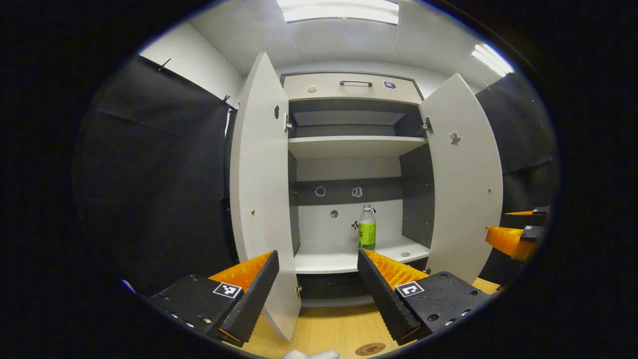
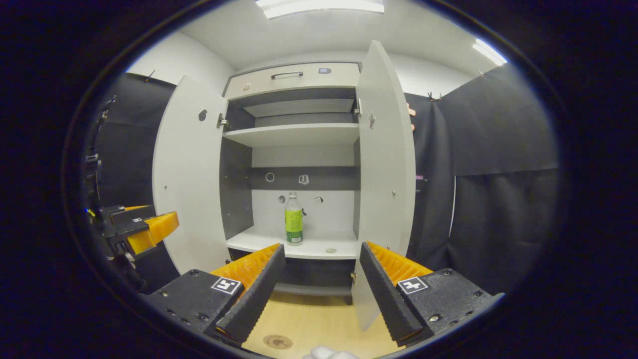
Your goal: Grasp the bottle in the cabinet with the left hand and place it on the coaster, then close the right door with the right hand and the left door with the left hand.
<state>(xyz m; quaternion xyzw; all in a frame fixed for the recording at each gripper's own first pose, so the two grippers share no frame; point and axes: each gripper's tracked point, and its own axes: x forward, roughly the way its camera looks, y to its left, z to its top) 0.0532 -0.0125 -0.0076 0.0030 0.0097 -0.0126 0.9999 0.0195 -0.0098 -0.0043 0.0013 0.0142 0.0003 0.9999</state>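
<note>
A clear bottle (image 1: 367,228) with a green label stands upright on the lower shelf (image 1: 344,260) of the open cabinet, also seen as the bottle (image 2: 293,220) in the right gripper view. Both doors stand wide open: left door (image 1: 259,199), right door (image 1: 466,174); in the right gripper view, left door (image 2: 189,174) and right door (image 2: 386,169). A round brown coaster (image 1: 370,349) lies on the wooden table in front, coaster (image 2: 277,341). My left gripper (image 1: 316,286) is open, well short of the cabinet. My right gripper (image 2: 321,279) is open too, nothing between its fingers.
An upper shelf (image 1: 354,145) is bare, and a drawer with a handle (image 1: 356,83) tops the cabinet. A small round object (image 1: 405,254) lies on the lower shelf right of the bottle. The wooden table (image 1: 324,329) runs in front. Black cloth walls flank both sides.
</note>
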